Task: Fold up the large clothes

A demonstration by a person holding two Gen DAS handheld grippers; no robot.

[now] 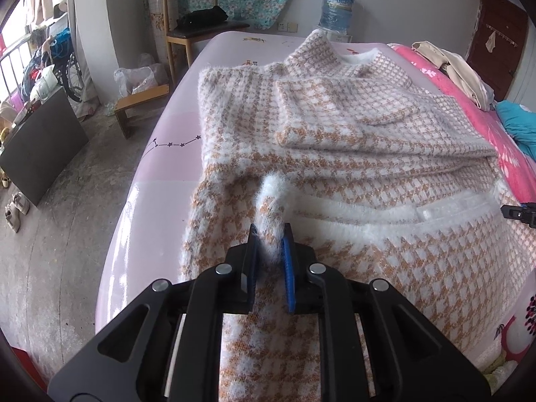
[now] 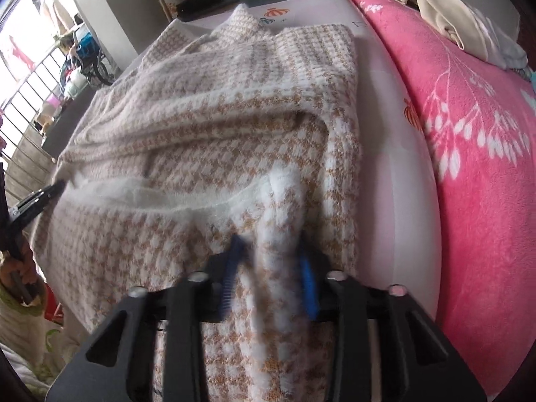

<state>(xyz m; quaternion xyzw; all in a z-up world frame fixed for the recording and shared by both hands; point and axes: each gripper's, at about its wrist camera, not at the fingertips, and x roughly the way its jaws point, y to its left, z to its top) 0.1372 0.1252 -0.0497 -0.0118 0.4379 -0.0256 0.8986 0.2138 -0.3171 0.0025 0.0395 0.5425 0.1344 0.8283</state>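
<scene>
We note the houndstooth sweater (image 1: 335,124) lying on the pink bed sheet (image 1: 174,154), sleeves already folded across its body. Left gripper (image 1: 270,234) and right gripper (image 2: 271,251) each pinch the white-trimmed hem (image 1: 385,214); the bottom-up fold remains.
</scene>
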